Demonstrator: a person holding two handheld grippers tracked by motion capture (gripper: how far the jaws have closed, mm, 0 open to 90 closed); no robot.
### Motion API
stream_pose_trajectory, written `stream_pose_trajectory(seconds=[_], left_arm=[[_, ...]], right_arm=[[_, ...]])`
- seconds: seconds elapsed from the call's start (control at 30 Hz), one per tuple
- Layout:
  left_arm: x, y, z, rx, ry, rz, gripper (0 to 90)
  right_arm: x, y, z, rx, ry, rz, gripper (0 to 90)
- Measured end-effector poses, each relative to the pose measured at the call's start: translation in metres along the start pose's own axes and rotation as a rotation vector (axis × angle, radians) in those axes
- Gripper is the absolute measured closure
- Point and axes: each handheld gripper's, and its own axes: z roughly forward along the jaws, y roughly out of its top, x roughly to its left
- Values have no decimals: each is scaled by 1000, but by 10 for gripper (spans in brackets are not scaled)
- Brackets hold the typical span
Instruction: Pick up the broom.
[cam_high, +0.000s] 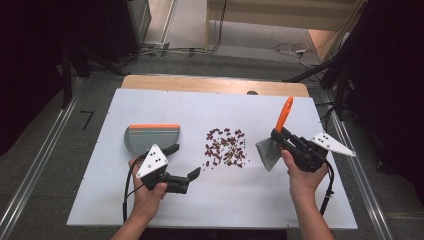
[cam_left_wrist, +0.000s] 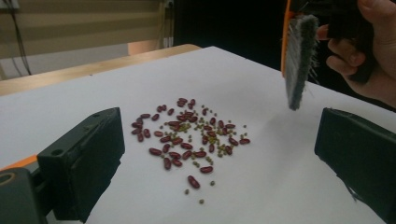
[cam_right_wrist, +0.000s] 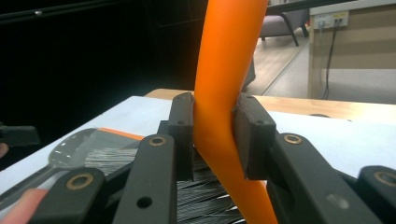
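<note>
We hold the brush (cam_high: 276, 134) in our right gripper (cam_high: 286, 141), the fingers clenched on its orange handle (cam_right_wrist: 224, 93), and it hangs just above the desk (cam_high: 150, 210) to the right of the beans (cam_high: 226, 147). Our left gripper (cam_high: 186, 165) sits at the left of the pile with its fingers released and nothing between them. The dustpan (cam_high: 151, 136) lies flat behind it, untouched.

The main risk, as we judge it, is sweeping before the pan is in place: a stroke leftward now would scatter the beans across the bare desk, and the small green ones among them would roll far. The grip sits low on the curved handle, so a hard press on the bristles (cam_left_wrist: 298, 60) could also twist the brush between the fingers.

The brush's long axis runs from near us up and away: the handle tip points up and toward the far edge of the desk, leaning slightly right, while the grey bristles point down and toward the left, at the pile.
</note>
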Motion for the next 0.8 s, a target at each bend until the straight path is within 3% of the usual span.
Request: stream_pose_trajectory(seconds=[0.3,0.57,0.8], left_arm=[[-17,0,17,48,-66,-4,28],[-30,0,25,65,-102,-26,72],[-43,-1,35,104,-92,-39,185]], right_arm=[[46,-2,17,-1,63,-43,692],[75,-8,30,9,110,-69,691],[103,-16,40,15,151,-98,692]])
